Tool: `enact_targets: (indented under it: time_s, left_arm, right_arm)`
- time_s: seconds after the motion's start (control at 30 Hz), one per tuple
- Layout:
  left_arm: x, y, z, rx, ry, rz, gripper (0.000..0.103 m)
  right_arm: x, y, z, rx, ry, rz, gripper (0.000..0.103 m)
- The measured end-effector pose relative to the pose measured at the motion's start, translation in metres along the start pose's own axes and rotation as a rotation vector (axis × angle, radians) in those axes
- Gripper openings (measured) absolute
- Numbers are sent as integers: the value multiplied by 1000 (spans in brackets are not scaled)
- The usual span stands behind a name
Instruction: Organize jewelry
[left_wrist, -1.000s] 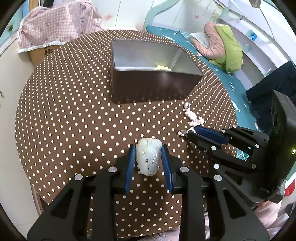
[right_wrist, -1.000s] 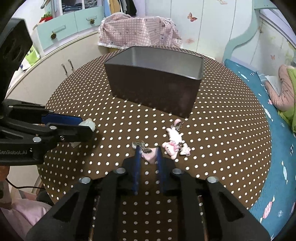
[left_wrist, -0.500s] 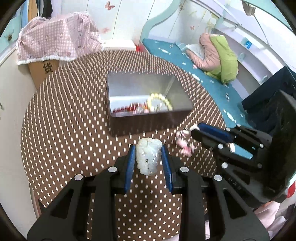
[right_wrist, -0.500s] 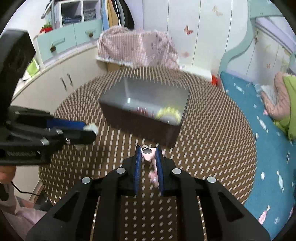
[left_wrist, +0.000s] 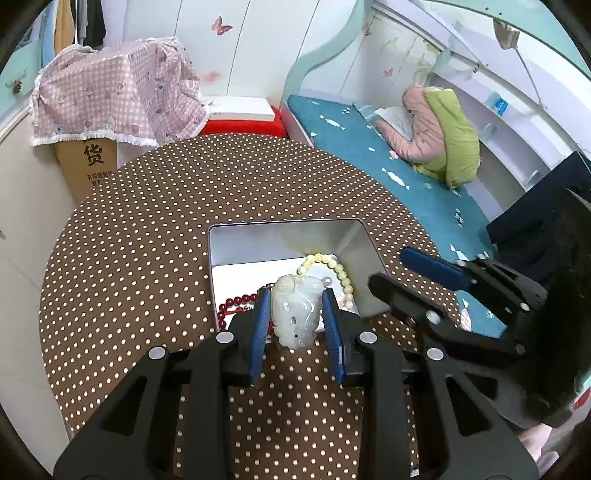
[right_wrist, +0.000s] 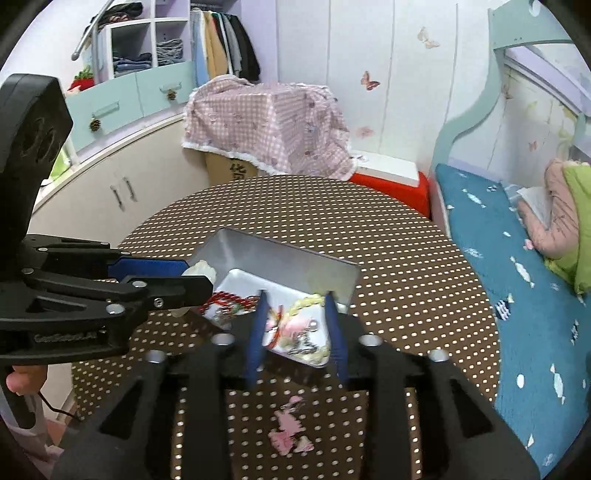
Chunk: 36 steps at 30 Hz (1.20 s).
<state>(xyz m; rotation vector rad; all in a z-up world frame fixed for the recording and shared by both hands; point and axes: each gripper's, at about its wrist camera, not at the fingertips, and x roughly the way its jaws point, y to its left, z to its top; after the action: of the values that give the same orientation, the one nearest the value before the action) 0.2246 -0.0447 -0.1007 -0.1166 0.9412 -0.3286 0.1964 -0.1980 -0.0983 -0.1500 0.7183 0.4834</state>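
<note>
My left gripper (left_wrist: 295, 314) is shut on a pale carved jade pendant (left_wrist: 294, 312), held above the near edge of the open metal box (left_wrist: 284, 227). The box holds a yellow bead bracelet (left_wrist: 328, 264) and red beads (left_wrist: 238, 302). My right gripper (right_wrist: 295, 325) is open above the box (right_wrist: 291, 254); a pink charm (right_wrist: 290, 432) shows blurred below it over the dotted table (right_wrist: 406, 258). The right gripper also shows in the left wrist view (left_wrist: 417, 280), its jaws apart. The left gripper (right_wrist: 192, 275) with the pendant appears at the left of the right wrist view.
The round brown dotted table (left_wrist: 147, 221) has a cardboard box under pink checked cloth (left_wrist: 110, 96) behind it, a red and white box (left_wrist: 243, 118), and a blue bed (left_wrist: 406, 177) to the right. White cabinets (right_wrist: 122, 184) stand left.
Both grippers rose and moved forward over the box. My right gripper opened and let go of the pink charm, which is now below it. The left still holds the pendant.
</note>
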Motion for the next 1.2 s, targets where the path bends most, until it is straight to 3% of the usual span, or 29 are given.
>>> enact_targets:
  time_s: [0.23,0.33,0.67,0.87,0.93,1.03,1.2]
  left_arm:
    - [30,7,7,-14,45,30,29]
    - [44,9,7,-19,76,65,29]
    - [41,1,-1,7,65,86,30]
    - [18,-11,-16,33,35,88,30]
    - [7,-13,-22,45,20,82,36]
    - [-5,-12,-30,45,10,86,39]
    - [-13,-19,-47,67,16,62,39]
  right_arm:
    - [-7,-23,-21,69,34,-47,50]
    - [-6,-27,-39,84,76,-64,51]
    - [5,-12,-69,84,157,58,51]
    - [23,0,-70,34,203,68,36]
    - [28,2,-70,14,210,49,33]
    - [27,4,-70,3,217,64,14]
    - [24,-2,-70,28,211,61,14]
